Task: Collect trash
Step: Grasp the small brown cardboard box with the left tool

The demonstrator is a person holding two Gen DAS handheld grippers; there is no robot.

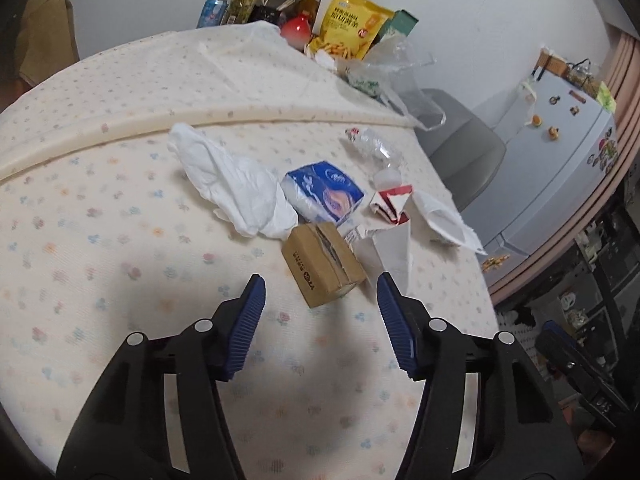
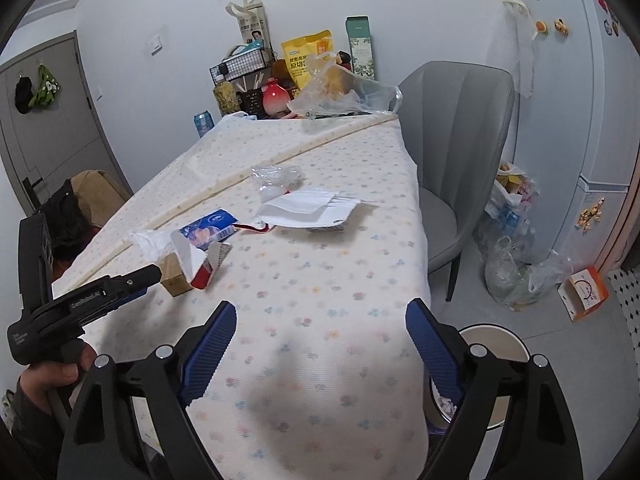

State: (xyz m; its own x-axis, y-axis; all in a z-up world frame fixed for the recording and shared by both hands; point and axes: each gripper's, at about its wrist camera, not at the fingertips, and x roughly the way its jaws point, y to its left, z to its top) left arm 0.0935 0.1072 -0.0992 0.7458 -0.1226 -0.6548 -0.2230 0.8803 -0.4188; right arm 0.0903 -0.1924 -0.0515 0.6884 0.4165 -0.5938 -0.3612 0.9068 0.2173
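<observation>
Trash lies on the flowered tablecloth [image 1: 100, 240]. A small brown cardboard box [image 1: 322, 266] lies just beyond my open, empty left gripper [image 1: 320, 292]. Behind it are a crumpled white tissue [image 1: 236, 184], a blue tissue pack [image 1: 324, 192], a torn red-and-white carton [image 1: 390, 204], a white wrapper [image 1: 444, 220] and a crushed clear bottle [image 1: 372, 144]. My right gripper [image 2: 320, 320] is open and empty above the table's near end. In the right wrist view the left gripper [image 2: 120, 284] reaches toward the brown box [image 2: 174, 276], with the white wrapper [image 2: 312, 208] farther back.
A grey chair [image 2: 452, 152] stands at the table's right side. A round bin [image 2: 496, 356] sits on the floor below my right gripper. Bags of trash [image 2: 508, 248] lean against the fridge [image 2: 580, 100]. Snack bags, bottles and a wire basket [image 2: 240, 64] crowd the table's far end.
</observation>
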